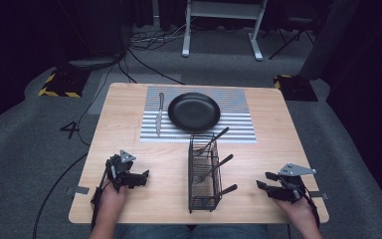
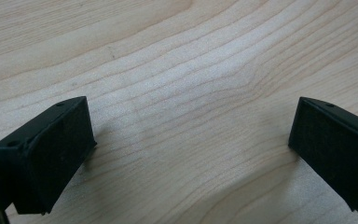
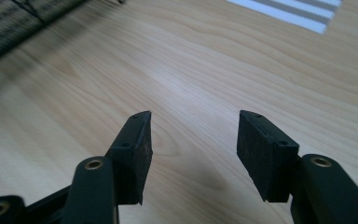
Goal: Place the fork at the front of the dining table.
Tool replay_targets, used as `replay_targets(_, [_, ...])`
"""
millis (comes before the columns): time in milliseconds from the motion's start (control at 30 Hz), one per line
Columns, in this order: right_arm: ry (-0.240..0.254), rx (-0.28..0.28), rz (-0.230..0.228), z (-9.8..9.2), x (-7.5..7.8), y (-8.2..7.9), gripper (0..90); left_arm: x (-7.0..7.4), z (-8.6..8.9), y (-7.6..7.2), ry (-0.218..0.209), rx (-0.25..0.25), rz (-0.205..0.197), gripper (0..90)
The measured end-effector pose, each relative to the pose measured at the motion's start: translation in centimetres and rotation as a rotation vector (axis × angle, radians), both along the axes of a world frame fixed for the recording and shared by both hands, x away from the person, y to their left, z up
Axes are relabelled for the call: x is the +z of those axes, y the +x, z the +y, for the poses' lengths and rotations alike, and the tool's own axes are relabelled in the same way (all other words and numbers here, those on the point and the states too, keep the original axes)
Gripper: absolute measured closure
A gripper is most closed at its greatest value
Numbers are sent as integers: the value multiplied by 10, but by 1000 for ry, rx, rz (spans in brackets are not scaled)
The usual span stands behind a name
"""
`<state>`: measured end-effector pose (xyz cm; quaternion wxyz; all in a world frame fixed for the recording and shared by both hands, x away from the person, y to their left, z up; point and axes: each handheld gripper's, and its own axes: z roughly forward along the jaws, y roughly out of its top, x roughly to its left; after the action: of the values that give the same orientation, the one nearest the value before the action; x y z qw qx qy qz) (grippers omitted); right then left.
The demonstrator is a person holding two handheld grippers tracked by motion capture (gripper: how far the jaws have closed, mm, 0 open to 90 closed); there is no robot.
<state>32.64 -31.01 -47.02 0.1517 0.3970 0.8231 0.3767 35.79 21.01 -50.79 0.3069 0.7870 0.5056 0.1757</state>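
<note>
A black plate (image 1: pixel 194 112) sits on a striped placemat (image 1: pixel 238 127) at the far middle of the wooden table (image 1: pixel 268 149), with a knife (image 1: pixel 158 115) lying left of it on the mat. A black wire cutlery basket (image 1: pixel 204 174) stands in front of the mat and holds several utensils with dark handles sticking out to the right. My left gripper (image 1: pixel 140 177) rests near the front left edge, its jaws wide open over bare wood (image 2: pixel 191 140). My right gripper (image 1: pixel 263 182) rests at the front right, open, with nothing between its pads (image 3: pixel 193 135).
In the right gripper view the basket's mesh (image 3: pixel 9 18) lies at the upper left and a corner of the placemat (image 3: pixel 298 11) at the upper right. Beyond the table are grey carpet, cables and a white desk frame (image 1: pixel 224 25).
</note>
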Motion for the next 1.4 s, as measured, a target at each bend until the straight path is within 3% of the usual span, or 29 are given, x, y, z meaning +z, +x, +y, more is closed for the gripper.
replay_targets(133, [19,46,-35,12,18,-7,449,0,0,0,1,0,1,0])
replay_targets(267, [45,51,-41,15,28,-10,427,0,0,1,7,-1,0,0])
replay_targets(367, [68,105,-24,17,41,-15,448,0,0,1,6,-1,-2,0])
replay_targets(733, [34,218,-70,32,79,-38,465,0,0,1,6,-1,-2,0])
replay_targets(833, [69,260,-54,37,83,-38,463,0,0,1,6,-1,-3,0])
replay_targets(1167, [61,294,-60,52,88,-35,464,0,0,1,6,-1,-3,0])
replay_targets(1267, [88,327,-58,57,89,-37,463,0,0,1,6,-1,-2,0])
replay_targets(1300, [125,373,-43,62,86,-38,466,0,0,1,6,-1,-3,0])
replay_targets(1400, [124,414,-33,72,81,-40,481,0,0,1,7,-1,-2,0])
